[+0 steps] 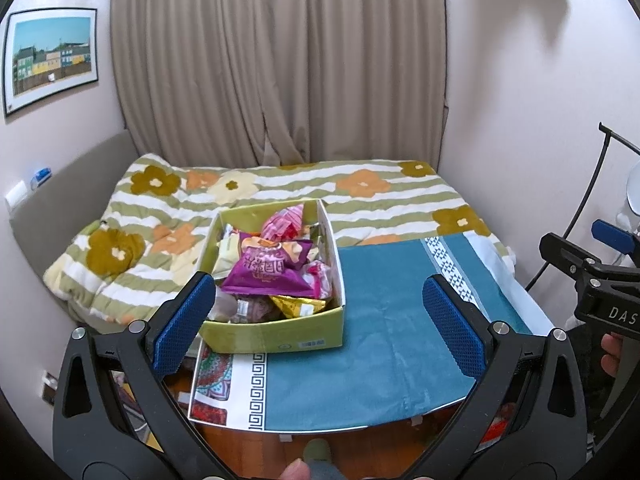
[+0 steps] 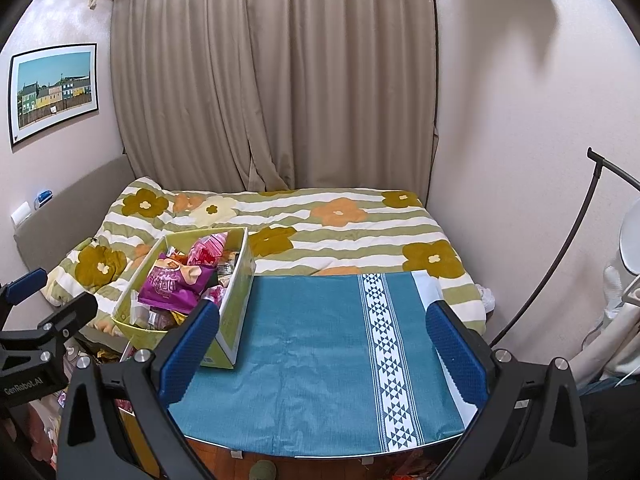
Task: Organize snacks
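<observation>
Your yellow-green cardboard box (image 1: 276, 336) of snacks sits on the left side of the desk's teal cloth (image 1: 384, 344), its far end over by the floral bed quilt (image 1: 360, 188). It's piled full, with a purple snack bag (image 1: 270, 270) on top and a pink wrapper (image 1: 282, 222) behind it. Your left hand-held gripper (image 1: 320, 320) is spread wide, holding nothing, its left blue pad just in front of the box's near corner. Your right hand-held gripper (image 2: 326, 340) is wide and empty too, over the bare cloth right of the box.
</observation>
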Motion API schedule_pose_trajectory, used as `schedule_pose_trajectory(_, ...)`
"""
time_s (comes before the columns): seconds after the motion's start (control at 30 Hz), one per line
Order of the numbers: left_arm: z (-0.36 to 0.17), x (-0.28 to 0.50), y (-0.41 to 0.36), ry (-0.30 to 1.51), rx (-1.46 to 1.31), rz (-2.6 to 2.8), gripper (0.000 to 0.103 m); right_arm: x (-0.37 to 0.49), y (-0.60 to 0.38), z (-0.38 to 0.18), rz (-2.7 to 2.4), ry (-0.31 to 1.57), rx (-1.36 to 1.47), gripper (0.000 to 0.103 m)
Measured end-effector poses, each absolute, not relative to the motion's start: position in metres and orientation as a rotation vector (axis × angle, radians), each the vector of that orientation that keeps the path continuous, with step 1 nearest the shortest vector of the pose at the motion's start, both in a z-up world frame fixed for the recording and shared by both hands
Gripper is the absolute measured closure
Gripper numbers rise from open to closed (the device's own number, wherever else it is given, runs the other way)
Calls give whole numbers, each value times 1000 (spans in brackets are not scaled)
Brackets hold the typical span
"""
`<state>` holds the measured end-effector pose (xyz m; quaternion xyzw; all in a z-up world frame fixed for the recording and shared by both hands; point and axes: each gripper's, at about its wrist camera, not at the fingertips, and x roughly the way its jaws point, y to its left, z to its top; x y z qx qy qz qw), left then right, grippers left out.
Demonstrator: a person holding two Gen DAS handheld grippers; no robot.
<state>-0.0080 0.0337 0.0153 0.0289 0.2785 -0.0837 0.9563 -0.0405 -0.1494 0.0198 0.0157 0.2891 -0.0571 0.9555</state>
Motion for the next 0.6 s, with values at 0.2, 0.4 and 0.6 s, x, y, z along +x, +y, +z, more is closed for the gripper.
schedule_pose_trajectory(0.2, 17, -11, 34, 548, 43, -172, 0, -42, -151, 20, -126, 582, 38, 0)
schedule_pose_trajectory(0.4, 18, -12, 31, 537, 44, -169, 0, -43, -152, 22, -133, 578, 42, 0)
schedule_pose_trajectory(0.6, 18, -15, 26, 520, 70, -158, 0, -41, -153, 23, -139, 577, 45, 0)
